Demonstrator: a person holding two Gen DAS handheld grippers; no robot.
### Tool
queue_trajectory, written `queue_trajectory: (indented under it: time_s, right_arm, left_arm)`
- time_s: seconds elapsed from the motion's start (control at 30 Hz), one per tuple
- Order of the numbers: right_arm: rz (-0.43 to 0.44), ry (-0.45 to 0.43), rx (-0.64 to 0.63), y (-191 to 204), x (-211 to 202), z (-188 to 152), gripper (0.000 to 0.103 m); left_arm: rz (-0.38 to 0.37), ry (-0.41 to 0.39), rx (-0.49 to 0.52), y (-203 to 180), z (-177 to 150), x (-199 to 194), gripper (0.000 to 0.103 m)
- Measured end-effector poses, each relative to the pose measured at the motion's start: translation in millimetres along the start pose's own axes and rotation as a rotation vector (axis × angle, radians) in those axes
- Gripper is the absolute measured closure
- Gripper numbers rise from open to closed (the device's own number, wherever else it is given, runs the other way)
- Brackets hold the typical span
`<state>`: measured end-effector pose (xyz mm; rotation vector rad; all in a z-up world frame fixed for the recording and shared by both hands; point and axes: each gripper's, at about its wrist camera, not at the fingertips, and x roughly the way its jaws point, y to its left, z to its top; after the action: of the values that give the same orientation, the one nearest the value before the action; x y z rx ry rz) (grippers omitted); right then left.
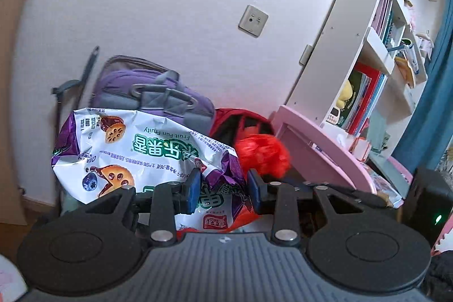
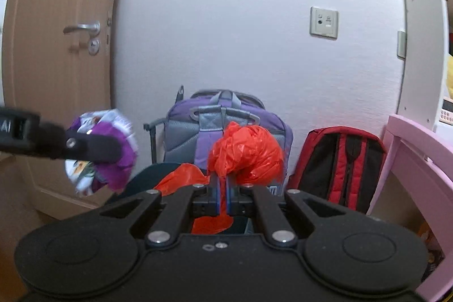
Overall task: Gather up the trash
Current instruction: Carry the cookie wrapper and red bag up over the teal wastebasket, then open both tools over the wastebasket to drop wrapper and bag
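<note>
A crumpled white and purple snack bag (image 1: 136,152) hangs in the air with my left gripper (image 1: 225,188) shut on its bunched purple end. In the right wrist view that same left gripper (image 2: 110,152) comes in from the left with the snack bag (image 2: 126,160) wrapped around its tip. My right gripper (image 2: 222,194) is shut on a bunched red plastic bag (image 2: 246,152), which puffs up above the blue pads (image 2: 216,196). The red plastic bag (image 1: 262,153) also shows to the right of the snack bag. More red plastic (image 2: 181,177) lies in a dark bin (image 2: 153,171) just below both grippers.
A purple and grey backpack (image 2: 195,129) and a red and black backpack (image 2: 342,163) lean on the white wall. A wooden door (image 2: 56,61) stands at the left. A pink desk (image 2: 419,149) and a white bookshelf (image 1: 365,53) are at the right.
</note>
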<state>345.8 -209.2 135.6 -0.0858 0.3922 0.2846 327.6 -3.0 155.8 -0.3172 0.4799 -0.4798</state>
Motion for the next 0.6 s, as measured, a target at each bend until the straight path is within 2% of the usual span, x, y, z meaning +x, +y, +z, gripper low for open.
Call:
queue_trajectory:
  time_s: [0.3,0.6]
  right_arm:
    - [0.054,0.103,-0.033,8,55,-25,0.099]
    - [0.147,0.248,-0.055,14,90,-48,0.097]
  left_arm:
    - [-0.022,0.096,-0.096,40,-13,73,0.069]
    - [0.016,0.196,-0.124,69,-34,119,0.069]
